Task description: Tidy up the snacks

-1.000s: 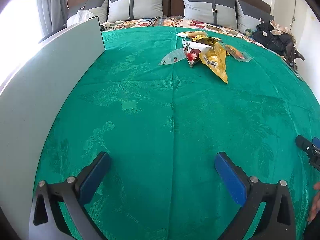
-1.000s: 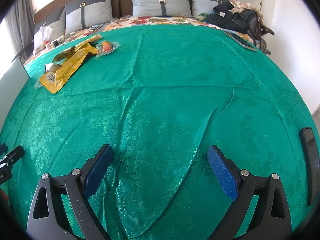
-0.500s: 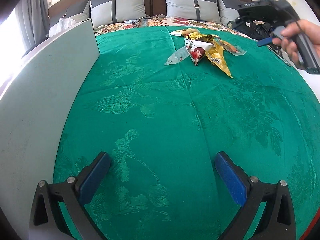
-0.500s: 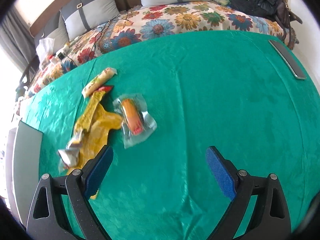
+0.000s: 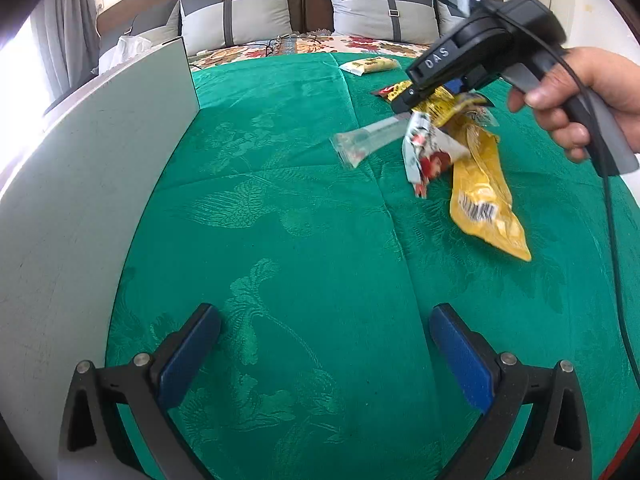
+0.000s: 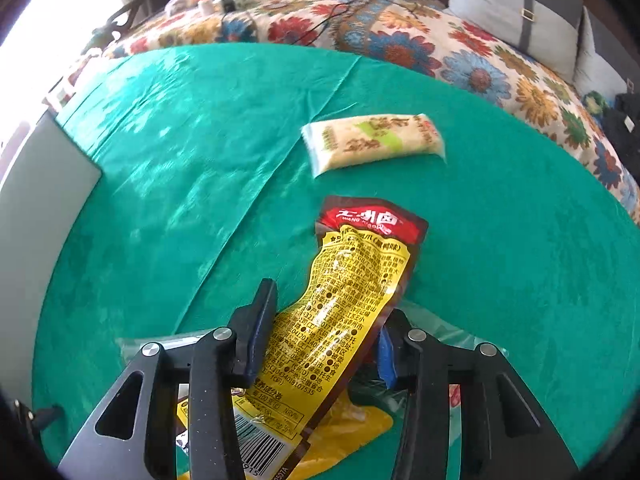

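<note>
Several snack packets lie in a heap on the green bedcover (image 5: 280,208): a big yellow bag (image 5: 480,184), a white packet with a red figure (image 5: 428,152) and a clear wrapper (image 5: 364,140). A cream packet (image 6: 376,140) lies apart, farther back. My right gripper (image 6: 324,312), held by a hand (image 5: 576,92), points down into the heap. Its jaws are closing on a yellow printed packet with a red-brown top (image 6: 360,264), and both pads touch its sides. My left gripper (image 5: 324,320) hovers open over bare cloth in the near part of the bed, with nothing between its fingers.
A tall pale grey panel (image 5: 80,184) stands along the left side of the cover. Grey pillows (image 5: 236,12) and a floral sheet (image 6: 460,64) lie at the head of the bed. Small bottles (image 6: 206,2) sit at the far left corner.
The right gripper has swung over the snack heap, turned downward, and its jaws have narrowed from wide open onto the yellow printed packet. The left gripper has hardly moved.
</note>
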Demonstrator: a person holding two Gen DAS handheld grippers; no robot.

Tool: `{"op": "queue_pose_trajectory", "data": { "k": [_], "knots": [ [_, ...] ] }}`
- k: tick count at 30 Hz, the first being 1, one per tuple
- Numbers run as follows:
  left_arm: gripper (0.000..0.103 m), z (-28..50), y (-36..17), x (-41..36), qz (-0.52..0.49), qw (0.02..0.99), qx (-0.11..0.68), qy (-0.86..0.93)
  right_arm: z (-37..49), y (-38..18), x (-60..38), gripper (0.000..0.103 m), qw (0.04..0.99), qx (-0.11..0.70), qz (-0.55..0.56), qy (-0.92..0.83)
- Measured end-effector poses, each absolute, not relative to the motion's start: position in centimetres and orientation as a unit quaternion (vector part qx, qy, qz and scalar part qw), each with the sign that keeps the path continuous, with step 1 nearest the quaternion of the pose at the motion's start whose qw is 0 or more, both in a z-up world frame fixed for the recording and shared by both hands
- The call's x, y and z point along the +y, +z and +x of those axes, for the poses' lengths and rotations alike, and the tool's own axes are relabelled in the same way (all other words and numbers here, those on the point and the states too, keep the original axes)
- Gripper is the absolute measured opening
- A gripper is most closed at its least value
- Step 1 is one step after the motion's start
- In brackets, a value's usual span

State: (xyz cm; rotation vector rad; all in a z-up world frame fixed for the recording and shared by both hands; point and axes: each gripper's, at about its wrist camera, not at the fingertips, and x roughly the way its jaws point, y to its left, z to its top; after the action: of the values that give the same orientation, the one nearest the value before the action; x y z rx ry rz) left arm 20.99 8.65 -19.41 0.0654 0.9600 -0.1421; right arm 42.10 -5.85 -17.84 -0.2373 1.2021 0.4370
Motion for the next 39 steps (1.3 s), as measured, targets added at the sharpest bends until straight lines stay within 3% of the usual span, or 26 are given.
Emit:
{"op": "queue_pose_trajectory", "data": {
  "k": [4,8,12,17,20,21,22,23,24,28,32,39],
  "knots": [
    [0.103,21.0,-19.4,8.7,0.031,0.884,0.461,-0.068,35.6,-18.0,-6.4,0.054,0.724,0.61,-0.158,0.278],
    [0.103,21.0,-19.4,8.7,0.031,0.884,0.461,-0.068,36.4,-14.6,-7.7,0.076,0.765,0.564,-0.145,0.275],
    [0.103,21.0,-19.4,8.7,0.031,0.884,0.461,-0.069,45.3,-12.8,-7.8,0.078,0.829,0.523,-0.064,0.188],
    [0.103,21.0,-19.4,8.7,0.031,0.884,0.461,-0.069,55.6,-16.6,-10.0,0.078,0.813,0.558,0.16,0.029],
    [0.103,21.0,-19.4,8.7,0.031,0.884,0.461,-0.069,57.6,-17.9,-9.4,0.079,0.81,0.553,0.197,-0.007],
    [0.103,21.0,-19.4,8.7,0.031,0.884,0.461,-0.069,57.8,-17.7,-8.6,0.077,0.826,0.54,0.164,-0.015],
    [0.103,21.1,-19.4,8.7,0.031,0.884,0.461,-0.069,57.9,-17.7,-7.5,0.062,0.831,0.543,0.12,-0.012],
    [0.103,21.1,-19.4,8.7,0.031,0.884,0.461,-0.068,57.8,-17.6,-6.3,0.035,0.838,0.541,0.064,-0.007],
    [0.103,21.1,-19.4,8.7,0.031,0.884,0.461,-0.068,57.4,-17.6,-5.2,0.027,0.84,0.541,0.025,0.014],
    [0.103,21.1,-19.4,8.8,0.031,0.884,0.461,-0.068,52.7,-17.9,-2.1,0.024,0.817,0.548,-0.076,0.161],
    [0.103,21.1,-19.4,8.7,0.031,0.884,0.461,-0.068,42.7,-18.2,-0.6,0.024,0.761,0.549,-0.198,0.283],
    [0.103,19.8,-19.4,8.9,0.042,0.877,0.472,-0.084,28.6,-18.1,-5.2,0.025,0.73,0.549,-0.265,0.309]
  ]
}}
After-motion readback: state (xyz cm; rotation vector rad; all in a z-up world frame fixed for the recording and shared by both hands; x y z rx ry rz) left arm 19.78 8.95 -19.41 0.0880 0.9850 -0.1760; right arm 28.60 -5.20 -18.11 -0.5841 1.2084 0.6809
